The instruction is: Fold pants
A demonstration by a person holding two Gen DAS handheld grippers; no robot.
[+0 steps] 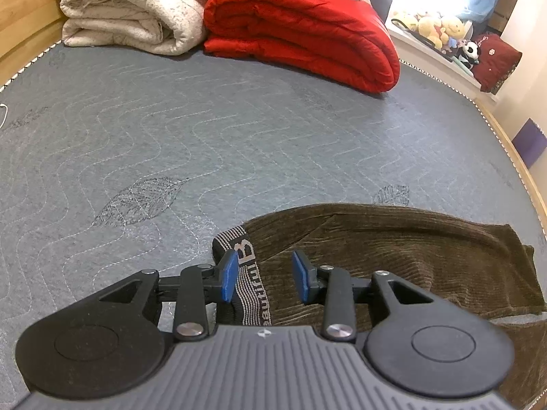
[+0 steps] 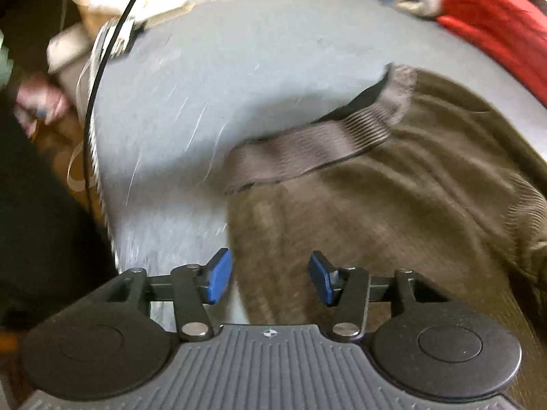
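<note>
Hovering over the striped waistband (image 1: 251,287) of one pair of brown corduroy pants (image 1: 393,259), the left hand-held gripper (image 1: 265,275) has its two blue pads (image 1: 229,275) partly apart, with the band showing between them; neither pad presses on cloth, so it holds nothing. The right hand-held gripper (image 2: 270,278) stands a little wider, its pads clear on both sides over the pants' brown fabric (image 2: 376,212) near the left edge, gripping nothing; this view is blurred. The pants lie spread on the grey quilted mattress (image 1: 171,143), waistband end toward the left. At the far end of the mattress sit two folded quilts: one cream (image 1: 130,13), one red (image 1: 307,30), side by side and touching.
</note>
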